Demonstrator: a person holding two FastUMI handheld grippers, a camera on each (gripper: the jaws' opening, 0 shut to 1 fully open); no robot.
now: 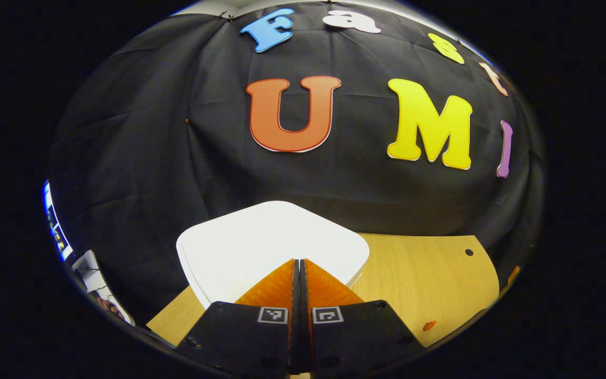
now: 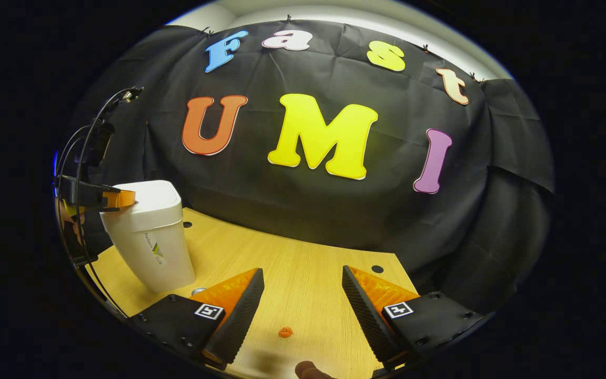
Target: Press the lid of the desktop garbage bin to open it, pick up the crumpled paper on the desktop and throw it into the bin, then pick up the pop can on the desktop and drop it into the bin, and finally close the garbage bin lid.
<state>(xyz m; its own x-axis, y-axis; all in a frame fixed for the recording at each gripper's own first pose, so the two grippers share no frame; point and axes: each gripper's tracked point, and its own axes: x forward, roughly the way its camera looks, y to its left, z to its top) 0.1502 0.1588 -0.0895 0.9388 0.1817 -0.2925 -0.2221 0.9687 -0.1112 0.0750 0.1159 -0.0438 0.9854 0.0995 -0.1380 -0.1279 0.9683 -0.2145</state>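
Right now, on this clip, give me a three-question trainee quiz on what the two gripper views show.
1. True or false: the left gripper has its fingers spread wide apart.
2. In the right gripper view, the left gripper's tips meet the white bin at: A) its base, B) its lid, C) the wooden desktop.
3. Fill in: the right gripper is ___, with bare desktop between its fingers.

Key: 1 false, its fingers are together over the lid. 2 B. 3 open.
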